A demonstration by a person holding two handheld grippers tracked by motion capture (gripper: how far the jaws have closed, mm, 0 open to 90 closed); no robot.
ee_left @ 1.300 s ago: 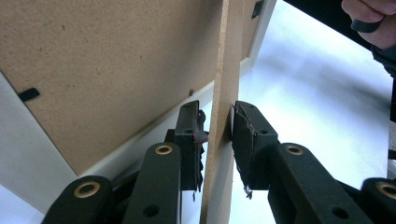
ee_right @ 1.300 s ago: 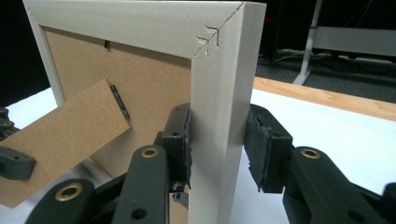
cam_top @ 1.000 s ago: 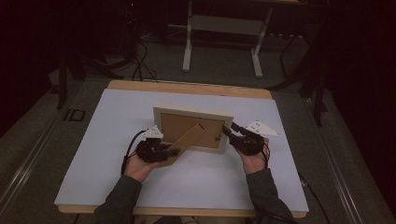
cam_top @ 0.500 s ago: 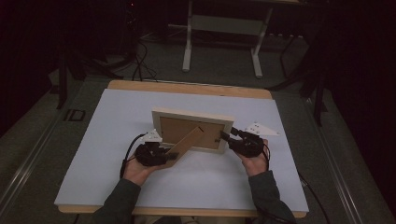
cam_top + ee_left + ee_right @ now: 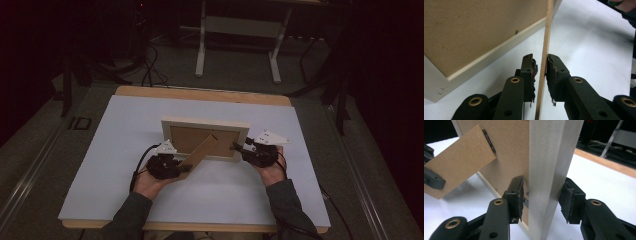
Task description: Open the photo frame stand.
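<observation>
A pale wooden picture frame [image 5: 205, 122] stands upright mid-table with its brown back toward me. Its cardboard stand leg [image 5: 200, 152] swings out to the front left. My left gripper [image 5: 182, 167] has that leg [image 5: 547, 30] between its jaws [image 5: 541, 67], which have just been closing. One pad touches the board and the other is a sliver off it. My right gripper [image 5: 237, 147] straddles the frame's right side rail [image 5: 554, 157]. Its jaws [image 5: 542, 200] have opened a little, and a gap shows at the back-side pad.
The white tabletop [image 5: 125, 150] has a wooden far edge [image 5: 200, 94]. Beyond it, a metal stand [image 5: 240, 50] and cables [image 5: 150, 65] sit on the dark floor. The left gripper [image 5: 431, 180] shows at the left edge of the right gripper view.
The right gripper has dropped slightly beside the frame's right edge. The frame, its leg and the left hand have kept their places.
</observation>
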